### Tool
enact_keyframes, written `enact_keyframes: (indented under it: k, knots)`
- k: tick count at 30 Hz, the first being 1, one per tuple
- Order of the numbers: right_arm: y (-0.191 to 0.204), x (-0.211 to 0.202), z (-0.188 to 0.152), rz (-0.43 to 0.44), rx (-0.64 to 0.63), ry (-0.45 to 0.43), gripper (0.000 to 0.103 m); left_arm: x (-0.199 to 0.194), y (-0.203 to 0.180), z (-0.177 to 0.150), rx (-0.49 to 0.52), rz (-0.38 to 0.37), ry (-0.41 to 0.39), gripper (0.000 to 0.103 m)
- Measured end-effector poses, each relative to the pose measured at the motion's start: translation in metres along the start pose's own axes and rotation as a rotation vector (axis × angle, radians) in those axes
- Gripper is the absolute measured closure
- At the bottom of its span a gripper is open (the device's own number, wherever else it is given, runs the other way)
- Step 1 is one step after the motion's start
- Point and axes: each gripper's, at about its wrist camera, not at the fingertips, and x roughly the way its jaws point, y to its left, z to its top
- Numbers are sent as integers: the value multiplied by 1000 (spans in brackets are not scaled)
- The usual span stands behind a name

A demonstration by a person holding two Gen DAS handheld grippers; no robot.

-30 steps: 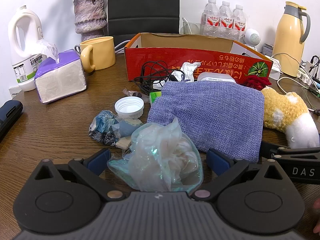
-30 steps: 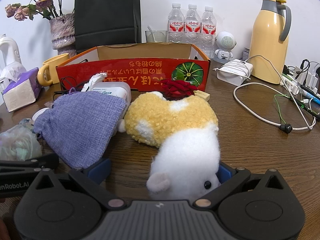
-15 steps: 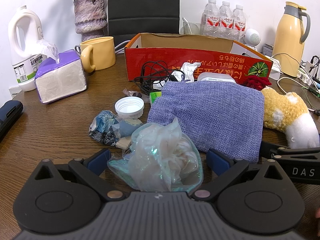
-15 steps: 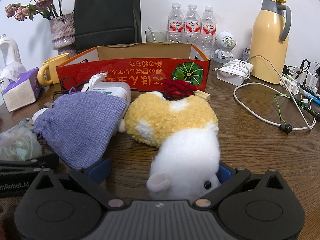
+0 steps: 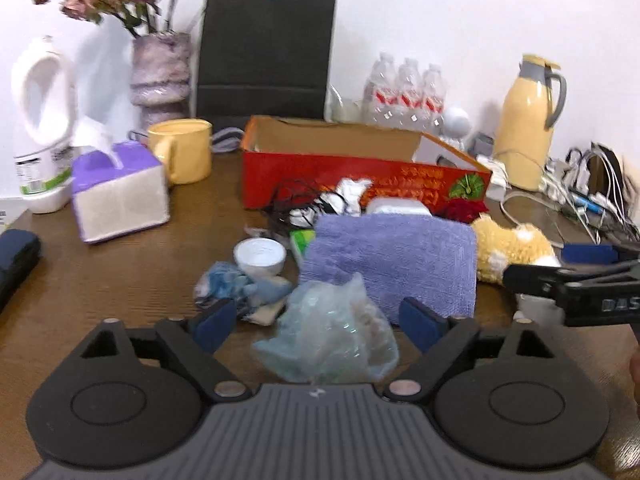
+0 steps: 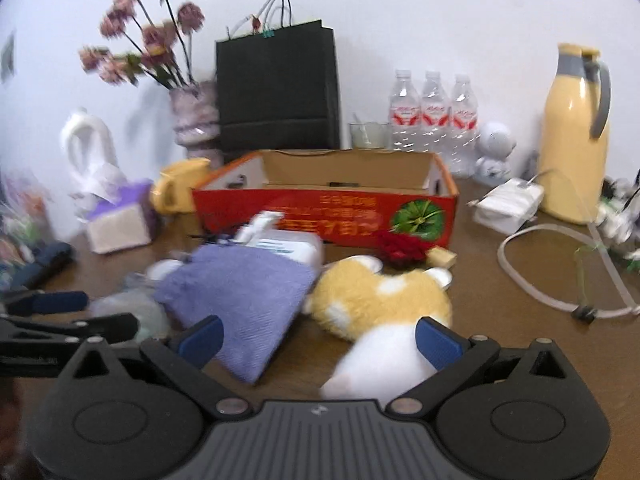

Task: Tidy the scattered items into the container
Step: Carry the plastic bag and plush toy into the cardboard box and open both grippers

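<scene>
red cardboard box [image 6: 326, 216] interior hidden, both grippers' fingers released, left's just narrowing

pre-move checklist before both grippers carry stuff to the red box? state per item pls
1. Plastic bag sits between the left gripper pads: ok.
2. Left pads press on the bag: not ok; the jaws have just been closing, but gaps show on both sides.
3. Plush toy sits between the right gripper pads: ok.
4. Right grip on the toy: cannot tell; only one pad is near it, and the picture is blurred.
5. Red box open on top, room inside: ok.
6. Purple cloth free of both grippers: ok.
</scene>
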Motion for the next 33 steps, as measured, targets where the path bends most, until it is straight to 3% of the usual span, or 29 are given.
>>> enact_keyframes:
  k: [2,6,9,10,17,26,28,33]
  knots:
    - [-4,8,1,-39,-2,25,9,9,-5,0,20,2,40,58]
    - [-18,22,-4,-82,43,102,24,2,-9,-4,55,8,19,62]
    - [-23,33,-11,-125,43,158,50,-19,-13,-3,75,21,-37,63]
    - [-24,33,-12,-127,46,155,54,-26,-15,-3,80,22,-56,63]
    - [-40,-23,-11,-115,123,27,56,-78,-31,-1,123,51,-203,64]
    - [-33,-97,-10,-91,110,-68,55,-105,-54,-5,141,-10,-313,64]
    - [-34,-100,1,-87,111,-92,55,-103,-55,4,150,-18,-339,64]
    - [-42,-73,54,-60,80,-163,55,-79,-48,61,143,-65,-384,63]
